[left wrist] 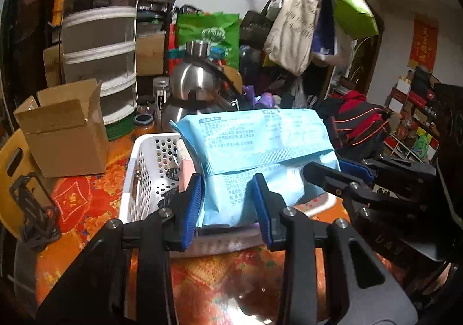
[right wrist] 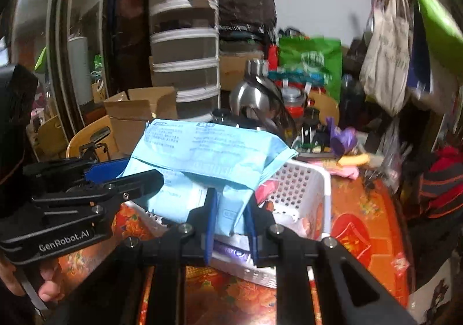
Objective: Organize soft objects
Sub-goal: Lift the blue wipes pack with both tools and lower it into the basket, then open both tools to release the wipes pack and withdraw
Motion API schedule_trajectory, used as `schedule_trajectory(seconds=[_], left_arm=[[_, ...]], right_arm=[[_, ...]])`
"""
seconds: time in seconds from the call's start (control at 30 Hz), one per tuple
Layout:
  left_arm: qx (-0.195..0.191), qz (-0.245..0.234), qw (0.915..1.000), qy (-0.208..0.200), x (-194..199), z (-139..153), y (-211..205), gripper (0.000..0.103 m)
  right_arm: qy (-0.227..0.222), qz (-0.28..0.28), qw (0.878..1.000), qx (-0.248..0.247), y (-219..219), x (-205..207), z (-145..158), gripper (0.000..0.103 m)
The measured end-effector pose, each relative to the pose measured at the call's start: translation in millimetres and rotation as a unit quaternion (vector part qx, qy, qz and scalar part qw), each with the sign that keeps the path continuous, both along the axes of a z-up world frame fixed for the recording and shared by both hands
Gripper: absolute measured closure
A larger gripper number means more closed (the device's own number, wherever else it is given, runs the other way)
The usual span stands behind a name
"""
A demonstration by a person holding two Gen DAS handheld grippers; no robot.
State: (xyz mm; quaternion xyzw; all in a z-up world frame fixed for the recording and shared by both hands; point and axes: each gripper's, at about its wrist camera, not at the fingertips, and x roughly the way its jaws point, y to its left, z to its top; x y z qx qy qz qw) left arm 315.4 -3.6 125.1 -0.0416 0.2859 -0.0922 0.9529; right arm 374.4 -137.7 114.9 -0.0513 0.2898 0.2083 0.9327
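- The light blue soft pack (left wrist: 260, 157) hangs above the white basket (left wrist: 144, 168), carried by both tongs.
- It looks light and squashy, with a slick wrapper that could slip; gripping the bulk, not the flap, seems safest.
- Left tongs (left wrist: 228, 203) are clenched on its near end; right tongs (right wrist: 231, 215) pinch its lower fold at 6 o'clock.
- The basket on the bench (left wrist: 86, 209) holds a pink item (left wrist: 185, 177) and dark bits.
- At 9 o'clock a cardboard box (left wrist: 63, 133) stands open, its contents hidden.
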Motion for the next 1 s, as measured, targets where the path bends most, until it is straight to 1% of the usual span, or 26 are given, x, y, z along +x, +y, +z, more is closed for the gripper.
schedule_trajectory(seconds=[0.1, 0.2, 0.33, 0.4, 0.5, 0.53, 0.57, 0.6, 0.63, 0.67, 0.73, 0.77, 0.8, 0.83, 0.87, 0.9, 0.93, 1.0], left_arm=[[-0.007, 0.001, 0.9996, 0.026, 34, -14, 1, 0.070], [-0.010, 0.004, 0.9990, 0.043, 55, -32, 0, 0.070], [-0.013, 0.012, 0.9979, 0.063, 79, -49, -1, 0.070], [-0.020, 0.015, 0.9972, 0.070, 87, -55, 1, 0.070], [-0.029, 0.037, 0.9964, 0.071, 95, -63, 10, 0.070], [-0.030, 0.043, 0.9958, 0.075, 97, -64, 13, 0.068], [-0.030, 0.043, 0.9958, 0.075, 95, -64, 16, 0.060], [-0.028, 0.041, 0.9963, 0.070, 91, -62, 18, 0.053], [-0.022, 0.042, 0.9968, 0.064, 87, -60, 19, 0.040], [-0.015, 0.048, 0.9970, 0.059, 81, -57, 21, 0.033], [-0.014, 0.044, 0.9977, 0.050, 69, -53, 23, 0.027], [-0.012, 0.041, 0.9981, 0.044, 61, -52, 24, 0.023], [-0.010, 0.040, 0.9983, 0.042, 53, -51, 23, 0.021], [-0.005, 0.037, 0.9985, 0.040, 43, -51, 23, 0.015], [-0.002, 0.035, 0.9987, 0.037, 32, -51, 21, 0.007], [0.002, 0.032, 0.9990, 0.032, 21, -50, 20, 0.003], [0.008, 0.031, 0.9992, 0.024, 7, -49, 19, 0.000], [0.021, 0.035, 0.9992, 0.001, -25, -45, 17, 0.000]], right_arm=[[0.022, -0.005, 1.000, 0.013, -6, 22, -13, 0.086], [0.028, -0.008, 1.000, -0.001, -4, 34, -29, 0.086], [0.046, -0.012, 0.999, -0.002, -4, 48, -43, 0.085], [0.057, -0.013, 0.998, 0.000, -4, 54, -50, 0.083], [0.062, -0.030, 0.998, -0.009, -11, 57, -56, 0.074], [0.062, -0.032, 0.998, -0.009, -13, 55, -56, 0.069], [0.058, -0.039, 0.997, -0.018, -17, 52, -55, 0.052], [0.049, -0.048, 0.997, -0.027, -19, 49, -54, 0.038], [0.035, -0.057, 0.997, -0.035, -24, 42, -50, 0.035], [0.029, -0.061, 0.997, -0.031, -27, 35, -47, 0.032], [0.022, -0.066, 0.997, -0.014, -36, 21, -40, 0.024], [0.017, -0.069, 0.997, -0.007, -40, 10, -37, 0.016], [0.013, -0.070, 0.997, -0.004, -43, 1, -35, 0.014], [0.006, -0.064, 0.998, 0.006, -47, -11, -33, 0.014], [-0.001, -0.053, 0.998, 0.017, -51, -27, -31, 0.013], [-0.005, -0.047, 0.999, 0.020, -53, -38, -29, 0.010], [-0.012, -0.047, 0.999, 0.014, -54, -52, -28, 0.008], [-0.027, -0.058, 0.998, -0.013, -53, -82, -25, 0.008]])
